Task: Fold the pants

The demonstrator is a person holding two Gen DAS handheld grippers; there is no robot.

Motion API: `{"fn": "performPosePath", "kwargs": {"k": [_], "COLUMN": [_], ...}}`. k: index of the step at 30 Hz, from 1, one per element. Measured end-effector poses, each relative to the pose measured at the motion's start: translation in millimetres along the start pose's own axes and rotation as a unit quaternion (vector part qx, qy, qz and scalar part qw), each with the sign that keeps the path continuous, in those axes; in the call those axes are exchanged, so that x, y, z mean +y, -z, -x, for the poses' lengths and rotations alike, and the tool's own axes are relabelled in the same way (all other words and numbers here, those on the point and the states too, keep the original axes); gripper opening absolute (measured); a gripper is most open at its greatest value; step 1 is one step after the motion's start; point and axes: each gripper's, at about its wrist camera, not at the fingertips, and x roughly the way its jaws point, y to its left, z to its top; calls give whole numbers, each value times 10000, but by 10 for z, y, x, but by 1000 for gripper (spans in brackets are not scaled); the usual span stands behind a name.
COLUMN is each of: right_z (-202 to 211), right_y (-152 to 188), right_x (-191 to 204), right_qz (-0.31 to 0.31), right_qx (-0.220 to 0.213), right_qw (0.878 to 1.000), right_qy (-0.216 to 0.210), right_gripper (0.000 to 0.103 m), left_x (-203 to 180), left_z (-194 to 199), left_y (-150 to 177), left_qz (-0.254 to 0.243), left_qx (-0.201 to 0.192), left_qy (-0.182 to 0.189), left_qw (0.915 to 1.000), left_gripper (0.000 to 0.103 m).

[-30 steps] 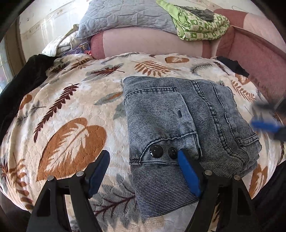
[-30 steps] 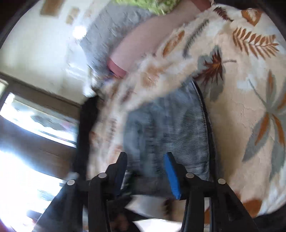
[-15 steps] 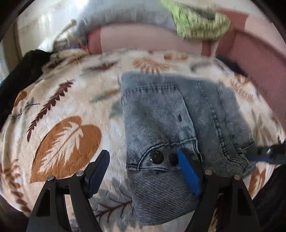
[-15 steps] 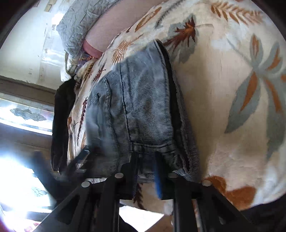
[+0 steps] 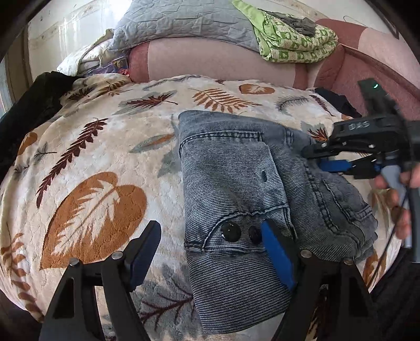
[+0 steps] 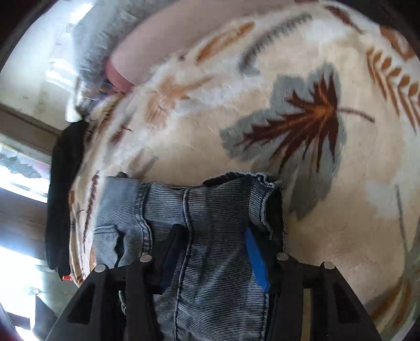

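Observation:
The grey-blue denim pants (image 5: 244,194) lie folded into a compact stack on a leaf-print blanket (image 5: 105,162). Two black buttons (image 5: 231,232) show at the near edge. My left gripper (image 5: 210,249) is open and empty above the near edge, its right finger over the buttons. My right gripper (image 5: 323,160) reaches in from the right over the far right part of the pants. In the right wrist view the pants (image 6: 210,209) fill the space between the open fingers of my right gripper (image 6: 215,246), one finger on either side of a denim fold.
A pink sofa back (image 5: 210,60) rises behind the blanket, with a grey quilt (image 5: 183,21) and a green patterned cloth (image 5: 294,42) on top. Dark cloth (image 5: 34,105) hangs at the left edge. A bright window (image 6: 18,183) is at left.
My right gripper has moved from the near right corner of the pants to their far right part and opened around a fold. The left gripper has stayed open and still.

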Motion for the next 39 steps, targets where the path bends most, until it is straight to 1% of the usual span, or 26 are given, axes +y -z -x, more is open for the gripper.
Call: {"fn": "performPosePath", "kwargs": {"k": [2, 5, 6, 8, 9, 11, 13, 14, 15, 16, 18, 20, 22, 23, 24, 26, 27, 28, 29, 30, 32, 33, 34, 36, 37, 39], "right_z": [59, 197, 252, 358, 388, 413, 371, 320, 228, 169, -75, -389, -640, -773, -924, -1193, -1285, -1358, -1396, -1388, -1340, -1299, -1253, -1182, -1160, -1110], "right_y": [-6, -18, -38, -87, -155, -231, -314, -364, -433, -469, -559, -604, -615, -613, -615, -616, -608, -601, -597, -598, -610, -628, -643, -638, -625, -601], "right_x": [112, 306, 407, 607, 747, 1034, 1303, 1425, 1578, 1647, 1885, 2113, 2252, 2313, 2347, 2324, 2286, 2235, 2172, 2135, 2056, 2007, 1972, 1902, 1879, 1841], "right_qz": [101, 425, 526, 722, 922, 1370, 1715, 1867, 2046, 2135, 2382, 2659, 2812, 2915, 2992, 2950, 2874, 2776, 2663, 2594, 2462, 2342, 2256, 2119, 2081, 1995], "right_qx": [186, 107, 56, -81, -155, -222, -165, -70, 66, 145, 479, 854, 1154, 1268, 1373, 1610, 1780, 1930, 1993, 1983, 1895, 1821, 1738, 1617, 1562, 1447], "right_qw": [9995, 9983, 9977, 9961, 9939, 9869, 9803, 9773, 9729, 9704, 9620, 9510, 9423, 9364, 9297, 9219, 9211, 9215, 9246, 9280, 9354, 9417, 9466, 9537, 9558, 9599], "right_qy": [231, 385, 435, 507, 592, 822, 964, 1002, 1071, 1121, 1244, 1325, 1402, 1486, 1652, 1929, 1930, 1910, 1856, 1793, 1687, 1586, 1513, 1393, 1373, 1336], "right_gripper": [54, 55, 57, 66, 68, 74, 74, 74, 74, 74, 74, 74, 74, 74, 74, 74, 74, 61, 36, 34, 28, 27, 25, 23, 23, 23], "left_x": [29, 62, 68, 86, 110, 169, 297, 354, 455, 532, 636, 627, 613, 601, 582, 544, 527, 524, 532, 543, 547, 536, 528, 490, 458, 370], "left_z": [-13, -5, -8, 3, 33, 148, 354, 393, 399, 364, 174, 44, -17, -34, -47, -73, -89, -99, -96, -101, -106, -105, -107, -96, -89, -41], "left_y": [-10, -17, -17, -21, -30, -57, -99, -104, -110, -107, -71, -20, -7, -6, 1, 9, 1, -16, -14, -10, -10, -15, -26, -36, -50, -55], "left_qz": [51, 109, 133, 191, 266, 454, 740, 867, 1124, 1325, 1626, 1645, 1674, 1677, 1652, 1588, 1567, 1561, 1561, 1578, 1575, 1560, 1536, 1420, 1336, 1127], "left_qx": [14, 16, 26, 35, 3, -198, -667, -751, -745, -648, -224, 10, 130, 159, 173, 222, 231, 237, 251, 261, 285, 284, 289, 279, 240, 156], "left_qy": [68, 172, 199, 268, 341, 519, 599, 608, 668, 766, 1018, 1070, 1239, 1268, 1247, 1269, 1270, 1265, 1264, 1261, 1256, 1242, 1250, 1245, 1204, 1154], "left_qw": [10000, 9998, 9997, 9995, 9991, 9974, 9932, 9915, 9886, 9861, 9812, 9806, 9780, 9775, 9782, 9789, 9792, 9793, 9793, 9790, 9791, 9795, 9798, 9816, 9834, 9868], "left_gripper": [79, 79, 79, 79, 79, 79, 79, 79, 79, 79, 79, 79, 79, 79, 79, 79, 79, 79, 79, 79, 79, 75, 69, 60, 54, 44]}}
